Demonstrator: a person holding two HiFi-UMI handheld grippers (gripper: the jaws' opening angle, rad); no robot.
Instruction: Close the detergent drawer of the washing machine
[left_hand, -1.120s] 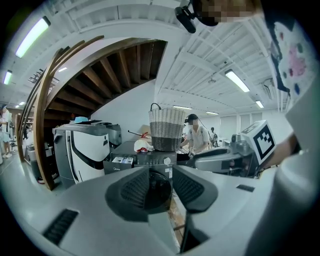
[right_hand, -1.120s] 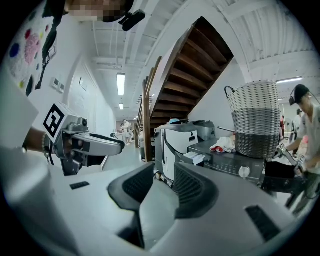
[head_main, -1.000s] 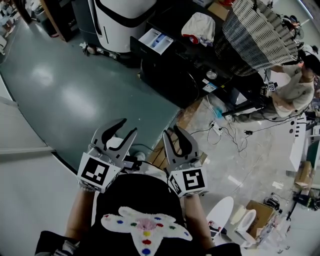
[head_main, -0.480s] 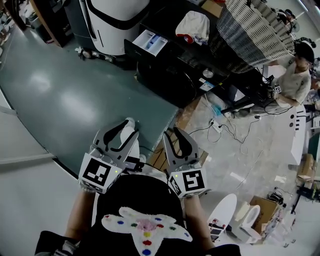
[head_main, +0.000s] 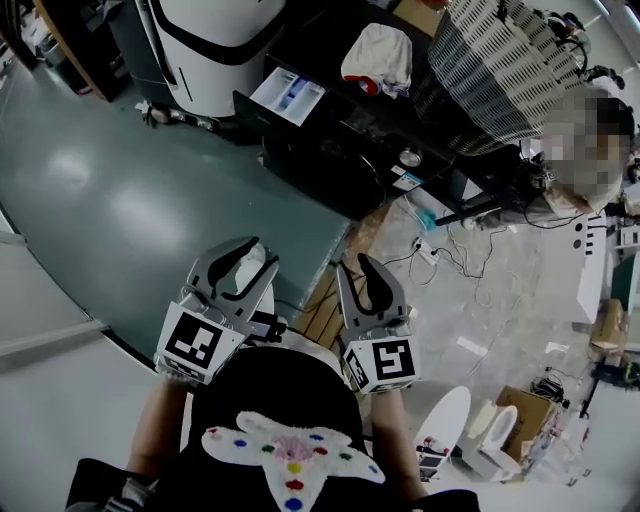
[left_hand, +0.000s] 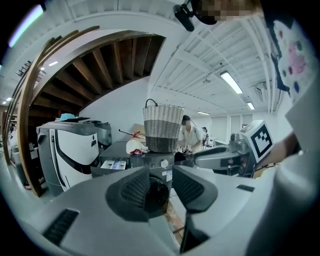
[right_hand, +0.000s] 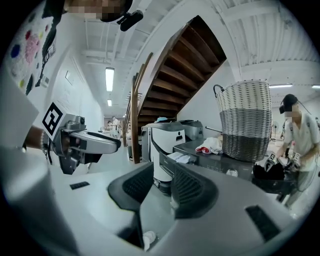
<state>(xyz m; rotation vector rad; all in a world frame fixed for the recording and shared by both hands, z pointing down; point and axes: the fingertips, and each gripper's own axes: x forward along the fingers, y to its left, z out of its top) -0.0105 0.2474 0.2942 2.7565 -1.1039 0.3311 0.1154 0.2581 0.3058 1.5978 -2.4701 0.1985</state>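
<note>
The dark washing machine stands ahead, across a stretch of floor. Its detergent drawer is pulled out at the top left corner, showing a white and blue inside. The drawer also shows in the left gripper view, and the drawer in the right gripper view. My left gripper and right gripper are held side by side close to my body, well short of the machine. Both are open with nothing between the jaws: left gripper, right gripper.
A wicker basket and a white cloth sit on the machine's top. A white appliance stands left of the drawer. A person is at the right. Cables trail on the floor, and a wooden staircase rises behind.
Both grippers and the head view have moved a little toward the washing machine. The jaws stand as wide as before.
</note>
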